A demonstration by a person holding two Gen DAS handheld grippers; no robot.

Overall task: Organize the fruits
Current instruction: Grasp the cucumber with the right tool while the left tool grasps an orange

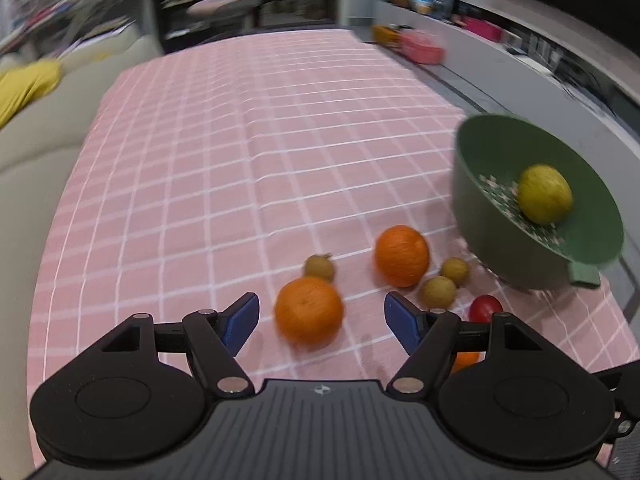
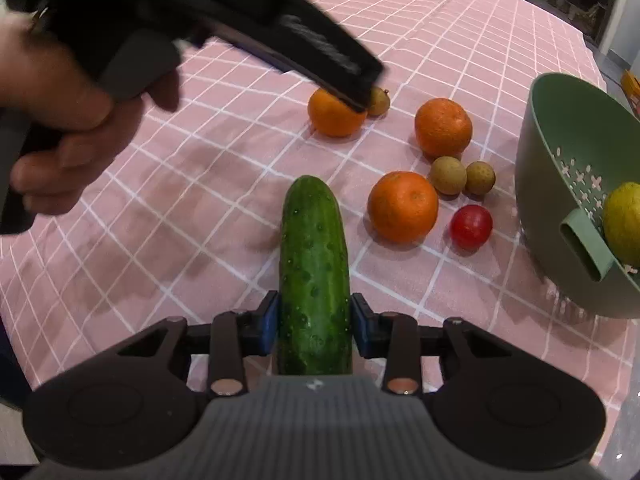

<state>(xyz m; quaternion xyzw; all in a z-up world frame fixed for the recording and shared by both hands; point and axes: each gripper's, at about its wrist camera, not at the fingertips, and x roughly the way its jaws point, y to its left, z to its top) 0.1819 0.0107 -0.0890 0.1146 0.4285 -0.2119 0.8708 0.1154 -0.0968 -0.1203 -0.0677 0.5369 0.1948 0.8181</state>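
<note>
- Pink checked cloth (image 2: 208,184) covers the tabletop, with white grid lines running across it.
- One cucumber (image 2: 314,276) is pinched between the blue pads of the right tongs (image 2: 315,322); its long axis runs straight away from the camera, rounded tip pointing to the far side, and it lies low over the cloth at the near middle.
- Three oranges show in the right wrist view: one far (image 2: 334,114), partly behind the other tool; one far right (image 2: 443,127); one near (image 2: 403,207), just right of the cucumber tip.
- Three small brown fruits: two (image 2: 448,175) (image 2: 480,177) side by side, touching or nearly so, between the far-right and near oranges; a third (image 2: 380,101) just beside the far orange.
- One small red fruit (image 2: 471,227) lies right of the near orange, apart from it.
- One green colander (image 2: 568,216) stands at the right edge, with one yellow-green fruit (image 2: 624,224) inside it.
- Left tongs (image 1: 320,318) are spread wide and hold nothing; in their own view an orange (image 1: 309,312) sits between and just beyond the blue tips, blurred, and I cannot tell whether either tip touches it.
- A bare hand (image 2: 60,128) grips the left tool at the upper left of the right wrist view.
- Beyond the cloth, the left wrist view is smeared; a pale sofa (image 1: 36,152) lies to the left.
</note>
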